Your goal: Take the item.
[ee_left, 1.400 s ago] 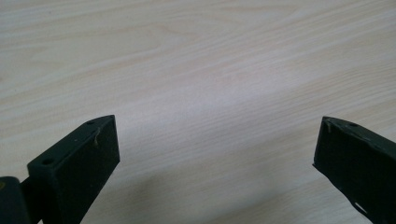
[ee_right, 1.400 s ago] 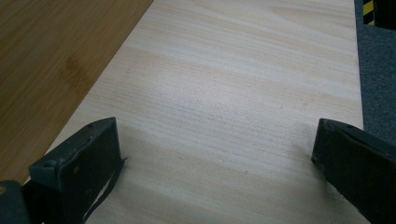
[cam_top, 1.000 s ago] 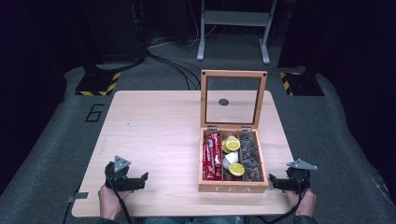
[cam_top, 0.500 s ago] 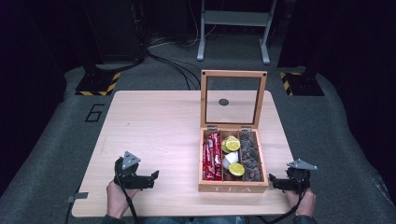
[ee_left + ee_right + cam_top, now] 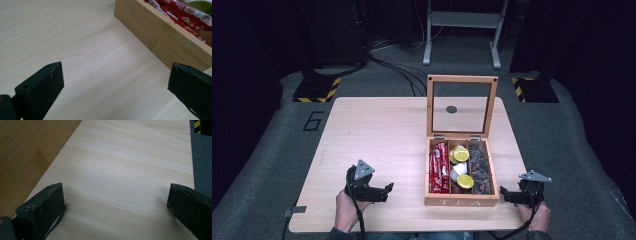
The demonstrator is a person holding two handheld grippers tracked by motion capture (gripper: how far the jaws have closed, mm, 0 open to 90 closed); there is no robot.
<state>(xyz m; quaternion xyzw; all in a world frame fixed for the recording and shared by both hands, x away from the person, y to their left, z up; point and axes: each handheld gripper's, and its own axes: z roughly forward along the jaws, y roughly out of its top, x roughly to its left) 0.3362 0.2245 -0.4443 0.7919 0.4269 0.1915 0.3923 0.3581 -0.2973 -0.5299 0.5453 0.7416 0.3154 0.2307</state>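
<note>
A wooden tea box (image 5: 461, 201) stands open on the table's right half, its glass lid (image 5: 460, 106) upright at the back. Inside lie red sachets (image 5: 439, 167) on the left, yellow-green round capsules (image 5: 461, 155) in the middle and dark brown packets (image 5: 480, 167) on the right. My left gripper (image 5: 386, 191) rests near the front edge, left of the box, pointing at it, open and holding nothing. In the left gripper view the gripper (image 5: 116, 75) faces the box wall (image 5: 160, 37) and red sachets (image 5: 180, 10). My right gripper (image 5: 504, 194) sits open just right of the box. In the right gripper view the gripper (image 5: 115, 195) has the box side (image 5: 27, 147) on its left.
The light wood table (image 5: 382, 130) has bare room across its left and back parts. Its right edge runs close to the right gripper, with grey carpet (image 5: 202, 162) beyond. A metal stand (image 5: 462, 30) and cables lie on the floor behind.
My left gripper has slid to the right along the front edge, closer to the tea box. The right gripper and the box have stayed where they were.
</note>
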